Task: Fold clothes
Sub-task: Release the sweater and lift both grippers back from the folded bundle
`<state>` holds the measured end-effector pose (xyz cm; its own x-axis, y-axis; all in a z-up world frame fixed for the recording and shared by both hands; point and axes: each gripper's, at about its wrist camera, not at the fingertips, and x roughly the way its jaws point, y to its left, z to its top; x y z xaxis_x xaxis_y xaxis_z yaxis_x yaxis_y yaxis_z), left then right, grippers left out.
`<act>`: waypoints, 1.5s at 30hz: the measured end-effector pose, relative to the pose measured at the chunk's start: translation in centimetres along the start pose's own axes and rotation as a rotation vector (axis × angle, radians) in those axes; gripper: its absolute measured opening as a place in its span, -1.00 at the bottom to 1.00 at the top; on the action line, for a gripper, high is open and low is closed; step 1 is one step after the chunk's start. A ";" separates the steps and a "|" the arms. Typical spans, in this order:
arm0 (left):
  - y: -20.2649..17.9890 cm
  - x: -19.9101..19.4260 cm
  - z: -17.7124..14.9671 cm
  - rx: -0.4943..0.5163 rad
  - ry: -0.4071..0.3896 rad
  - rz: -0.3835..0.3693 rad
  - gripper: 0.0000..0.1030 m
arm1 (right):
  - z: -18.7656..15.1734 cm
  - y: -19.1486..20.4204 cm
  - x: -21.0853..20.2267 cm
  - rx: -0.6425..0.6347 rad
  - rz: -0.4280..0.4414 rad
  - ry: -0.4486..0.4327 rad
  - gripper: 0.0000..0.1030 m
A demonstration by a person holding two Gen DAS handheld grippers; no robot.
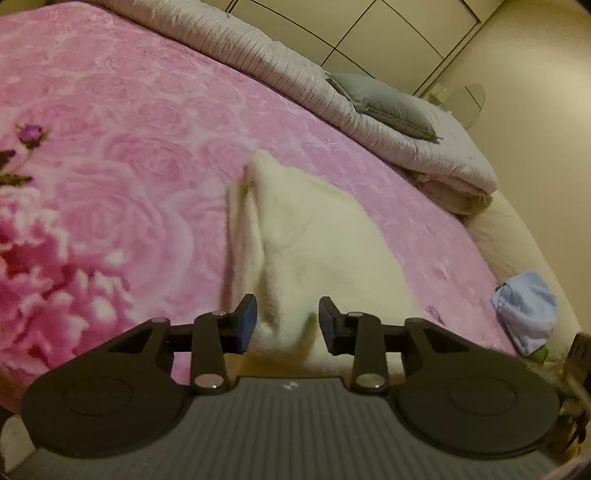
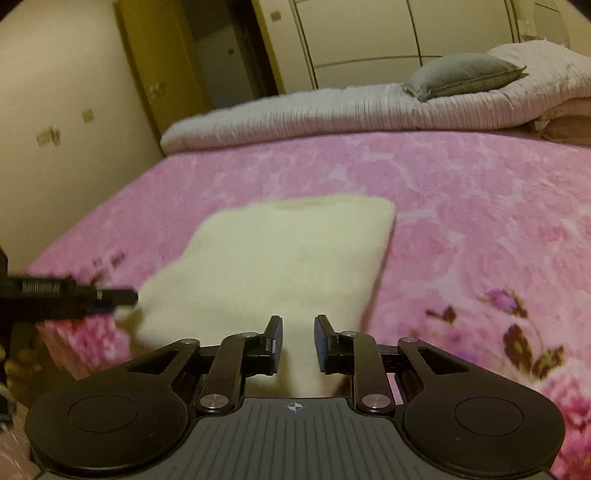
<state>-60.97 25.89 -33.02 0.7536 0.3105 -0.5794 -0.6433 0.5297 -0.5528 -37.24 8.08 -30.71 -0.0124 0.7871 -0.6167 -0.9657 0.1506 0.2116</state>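
A cream fluffy garment (image 2: pixel 280 254) lies folded into a rectangle on the pink floral blanket (image 2: pixel 461 206). Its near edge reaches the bed's front edge. In the left wrist view the garment (image 1: pixel 317 236) bunches up between my left gripper's (image 1: pixel 288 321) blue pads, which press a thick wad at its near left corner. My right gripper (image 2: pixel 298 341) holds the near edge further right, with a narrow strip of cloth pinched between its pads. The left gripper (image 2: pixel 110 295) also shows from the side at the garment's corner.
A rolled grey-pink duvet (image 2: pixel 332 110) with a grey pillow (image 2: pixel 461 74) lies along the far side of the bed. A light blue bundle (image 1: pixel 524 310) sits at the bed's right edge. Wardrobe doors (image 2: pixel 369 33) and a doorway (image 2: pixel 229 48) stand beyond.
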 end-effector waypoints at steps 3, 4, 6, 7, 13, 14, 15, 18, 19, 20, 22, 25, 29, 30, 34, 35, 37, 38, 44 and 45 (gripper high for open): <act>1.5 0.2 0.0 -0.082 -0.004 -0.058 -0.96 | -1.2 0.4 0.5 -0.041 -0.026 -0.006 -0.47; 2.0 0.3 -0.2 -0.091 -0.003 -0.055 -0.96 | -1.4 0.3 0.9 -0.036 -0.025 0.003 -0.47; 2.9 0.6 -0.7 -0.108 -0.001 -0.048 -0.95 | -1.9 -0.1 1.6 -0.022 -0.020 0.026 -0.47; 2.9 0.8 -1.0 -0.085 -0.008 -0.034 -0.94 | -2.1 -0.3 2.0 -0.010 -0.021 0.036 -0.47; 0.2 0.2 -1.3 0.066 -0.021 0.067 -0.90 | -1.8 -1.1 1.9 0.021 -0.026 0.074 -0.46; -0.6 -0.1 -1.2 0.108 -0.023 0.107 -0.90 | -1.5 -0.8 1.5 0.011 -0.044 0.073 -0.46; -1.3 -0.5 -1.0 0.145 -0.029 0.151 -0.93 | -1.3 -0.4 1.2 -0.001 -0.064 0.070 -0.46; -2.7 -1.9 -0.1 0.187 -0.077 0.209 -0.96 | -0.5 0.5 0.2 -0.026 -0.104 0.043 -0.47; -2.9 -2.1 0.1 0.183 -0.086 0.180 -0.96 | -0.3 0.7 -0.1 -0.025 -0.100 0.019 -0.47; -3.0 -2.3 0.4 0.178 -0.095 0.150 -0.96 | -0.2 0.9 -0.2 -0.019 -0.091 0.002 -0.47; -3.7 -1.6 0.7 0.195 -0.083 0.100 -0.96 | 0.1 1.2 -0.3 -0.006 -0.070 -0.032 -0.47; -4.2 0.4 0.2 0.252 -0.050 0.111 -0.96 | 0.0 1.4 0.7 -0.008 -0.076 -0.013 -0.47; -2.4 2.7 -1.6 0.213 0.018 0.159 -0.95 | -1.0 1.2 2.1 -0.033 -0.093 0.044 -0.47; -2.3 2.5 -1.7 0.190 0.018 0.156 -0.95 | -1.2 1.2 2.4 -0.040 -0.097 0.058 -0.47; -3.2 1.7 -1.8 0.169 0.021 0.191 -0.96 | -1.4 0.5 2.8 0.001 -0.101 0.103 -0.46; -3.5 1.5 -1.8 0.172 0.020 0.205 -0.96 | -1.3 0.5 2.5 0.017 -0.101 0.103 -0.46; -4.3 0.7 -1.9 0.151 0.007 0.230 -0.96 | -1.2 0.4 1.9 0.046 -0.103 0.101 -0.46; -4.5 0.3 -1.9 0.144 0.007 0.238 -0.94 | -1.1 0.4 1.5 0.060 -0.103 0.100 -0.46; -6.4 -1.2 -3.1 0.155 0.026 0.312 -0.53 | -1.2 1.1 -0.6 0.098 -0.136 0.128 -0.20; -6.7 -1.4 -3.5 0.161 0.032 0.323 -0.53 | -1.4 1.3 -0.9 0.100 -0.141 0.127 -0.12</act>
<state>-58.15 19.16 -30.56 0.5092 0.4588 -0.7282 -0.8157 0.5270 -0.2383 -38.81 6.72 -30.92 0.0829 0.6734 -0.7346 -0.9298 0.3175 0.1862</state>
